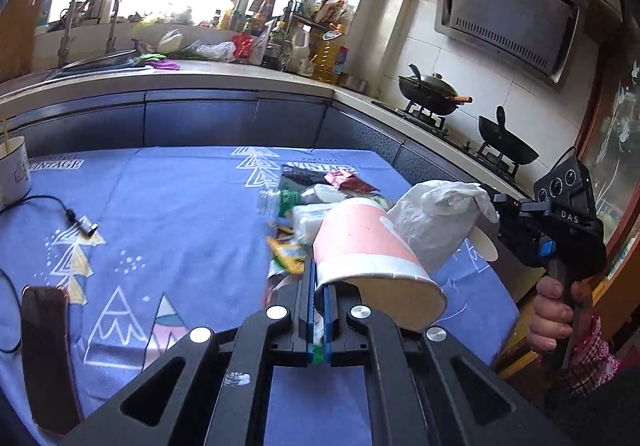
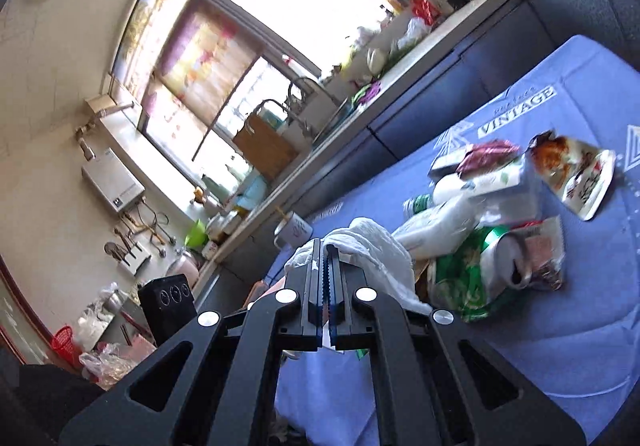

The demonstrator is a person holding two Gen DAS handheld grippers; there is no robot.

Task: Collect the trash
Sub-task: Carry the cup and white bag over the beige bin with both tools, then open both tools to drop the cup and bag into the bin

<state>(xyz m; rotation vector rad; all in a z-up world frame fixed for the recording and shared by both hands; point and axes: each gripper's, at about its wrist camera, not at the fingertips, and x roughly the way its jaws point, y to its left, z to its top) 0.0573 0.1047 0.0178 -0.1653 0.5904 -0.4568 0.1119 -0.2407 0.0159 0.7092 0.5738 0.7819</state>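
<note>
My left gripper [image 1: 319, 278] is shut on the rim of a pink and white paper cup [image 1: 368, 254], held tilted above the blue tablecloth [image 1: 168, 213]. My right gripper [image 2: 325, 258] is shut on a crumpled white tissue [image 2: 376, 250]; in the left wrist view the tissue [image 1: 436, 217] hangs just right of the cup, with the right gripper's body [image 1: 552, 230] behind it. A pile of wrappers and packets [image 1: 304, 213] lies on the cloth beyond the cup; in the right wrist view the pile [image 2: 500, 221] is to the right of the tissue.
A phone [image 1: 44, 350], a cable with plug [image 1: 80, 224] and a white mug [image 1: 12, 173] lie on the table's left side. A cluttered counter with sink [image 1: 96, 57] runs behind. Two woks [image 1: 432, 89] sit on the stove at right.
</note>
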